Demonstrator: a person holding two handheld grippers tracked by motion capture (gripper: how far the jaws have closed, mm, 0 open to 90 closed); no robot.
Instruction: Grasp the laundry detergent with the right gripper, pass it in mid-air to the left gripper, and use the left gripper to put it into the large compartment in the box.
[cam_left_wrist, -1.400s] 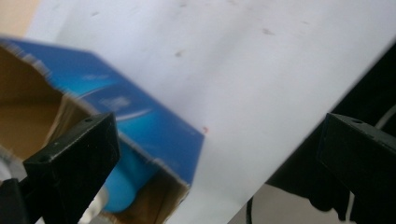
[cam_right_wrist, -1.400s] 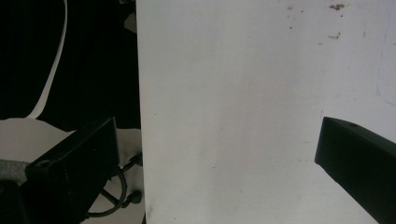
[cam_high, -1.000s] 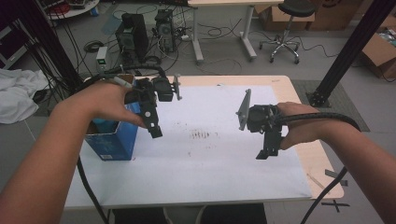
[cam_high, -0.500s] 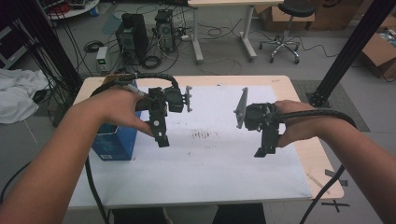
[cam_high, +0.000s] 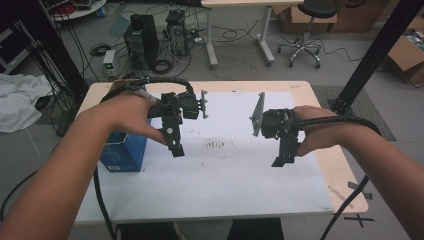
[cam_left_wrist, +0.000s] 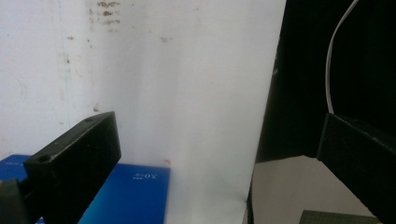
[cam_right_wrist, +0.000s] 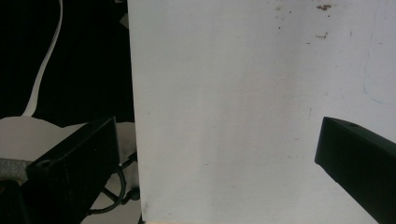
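Blue rectangular cardboard box (cam_high: 122, 152) stands at the table's left edge beside your left gripper (cam_high: 175, 145); both grippers, the right gripper (cam_high: 281, 159) included, hang spread and empty. It's probably light and crushable: pinch opposite faces gently.

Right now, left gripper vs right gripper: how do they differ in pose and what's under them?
The left gripper hangs beside the blue cardboard box, whose top shows at its own view's bottom edge; the right gripper hangs over the bare white sheet. The left points down and toward the centre; the right points more straight down. Shared: both black, jaws apart, holding nothing.
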